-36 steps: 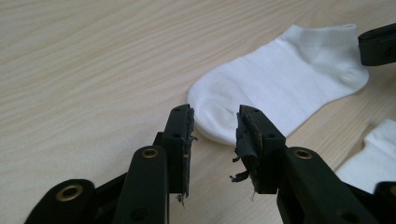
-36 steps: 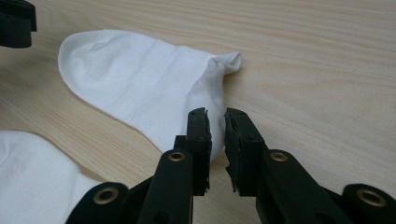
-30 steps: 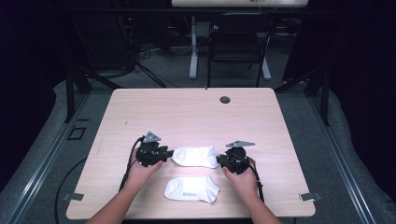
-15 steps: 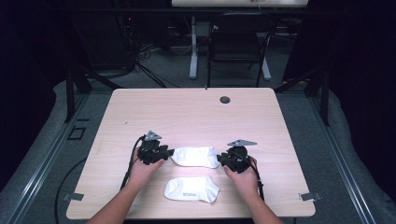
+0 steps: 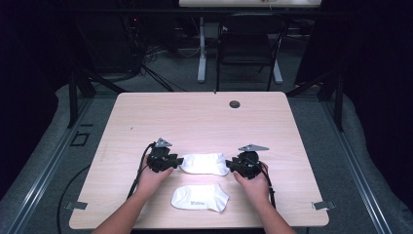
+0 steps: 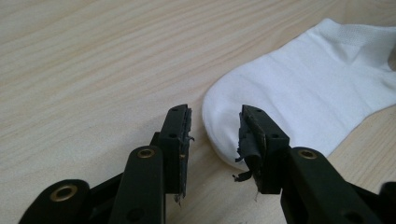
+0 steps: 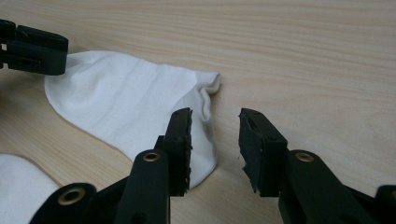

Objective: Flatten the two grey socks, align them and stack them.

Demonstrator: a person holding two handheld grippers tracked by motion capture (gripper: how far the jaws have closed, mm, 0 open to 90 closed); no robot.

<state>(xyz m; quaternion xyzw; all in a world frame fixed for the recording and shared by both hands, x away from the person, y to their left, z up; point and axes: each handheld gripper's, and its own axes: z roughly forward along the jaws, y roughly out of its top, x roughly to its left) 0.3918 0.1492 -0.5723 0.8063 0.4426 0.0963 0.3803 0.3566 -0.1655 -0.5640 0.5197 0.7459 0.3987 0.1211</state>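
Smooth white knit sock (image 5: pixel 203 163) flat; left gripper (image 6: pixel 212 135) parted at toe; right gripper (image 7: pixel 214 137) just opened, cuff released.

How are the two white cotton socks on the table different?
The farther white cotton sock lies between the left gripper and the right gripper; the nearer white cotton sock lies alone between the forearms. The nearer one shows a faint print; the farther looks plain. Both lie flat on the wooden table.

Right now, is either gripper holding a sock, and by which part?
Nothing is held. Both the left gripper and the right gripper stand open at opposite ends of the far white sock; the right's jaws have just opened.
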